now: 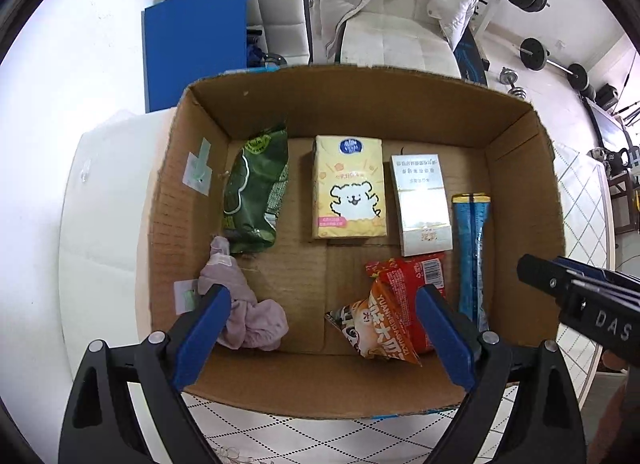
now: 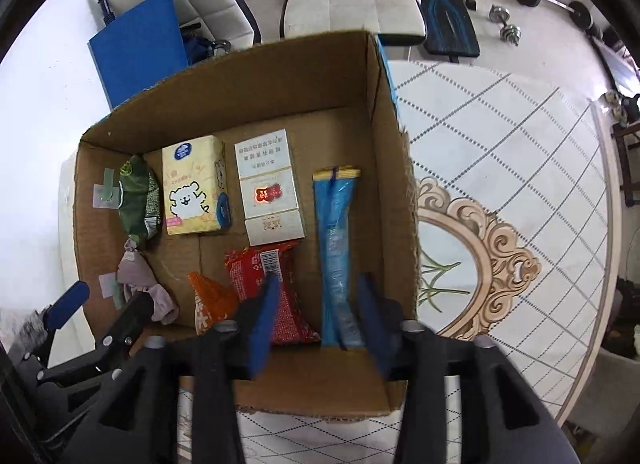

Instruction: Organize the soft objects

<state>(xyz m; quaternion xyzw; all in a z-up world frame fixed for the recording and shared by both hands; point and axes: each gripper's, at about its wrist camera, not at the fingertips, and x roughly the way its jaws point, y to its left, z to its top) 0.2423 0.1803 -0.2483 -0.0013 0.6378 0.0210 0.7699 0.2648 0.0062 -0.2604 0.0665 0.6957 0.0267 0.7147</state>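
cardboard box: matt, rough | green snack bag: glossy plastic | pink cloth: soft

both wrist cameras look steeply down from close above, sharing the open cardboard box.

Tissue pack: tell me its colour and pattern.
Tissue pack: pale yellow with a white cartoon dog, clearest in the left wrist view.
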